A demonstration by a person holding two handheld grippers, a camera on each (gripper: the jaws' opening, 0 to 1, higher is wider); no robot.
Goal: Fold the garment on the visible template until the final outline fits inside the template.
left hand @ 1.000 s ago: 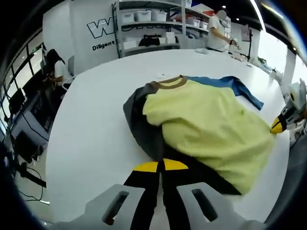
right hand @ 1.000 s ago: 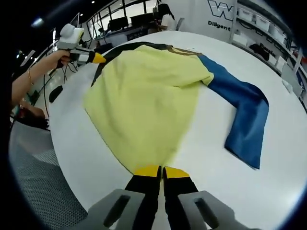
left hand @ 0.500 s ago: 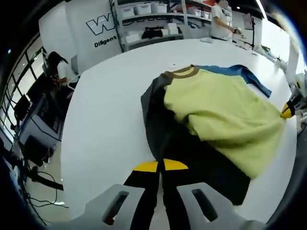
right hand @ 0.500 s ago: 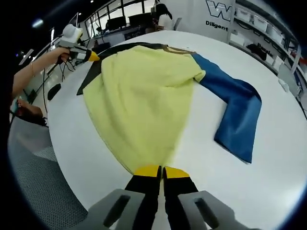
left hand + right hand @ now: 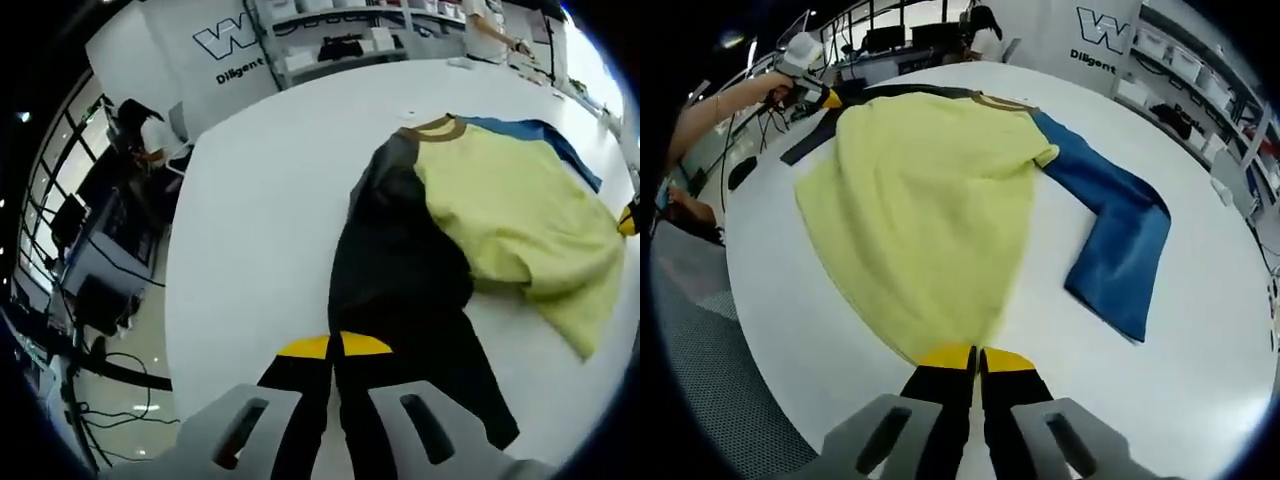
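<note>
Left tool (image 5: 334,346) pinching black sleeve (image 5: 400,290), drawn out sideways from under yellow body (image 5: 510,215) compared with a second ago. Right tool (image 5: 974,356) pinching yellow hem (image 5: 940,335). Long-sleeve shirt lies spread on white bench (image 5: 250,220), blue sleeve (image 5: 1115,240) bent. Garment being flattened; folding not yet begun. No template outline discernible.

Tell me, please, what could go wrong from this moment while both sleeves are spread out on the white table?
Two risks, as I judge them. The left hand-held gripper grips the black sleeve near the table edge, so the sleeve may slide off it. The right hand-held gripper holds only the yellow hem; a hard pull could bunch the yellow body and drag the blue sleeve out of flat.
</note>
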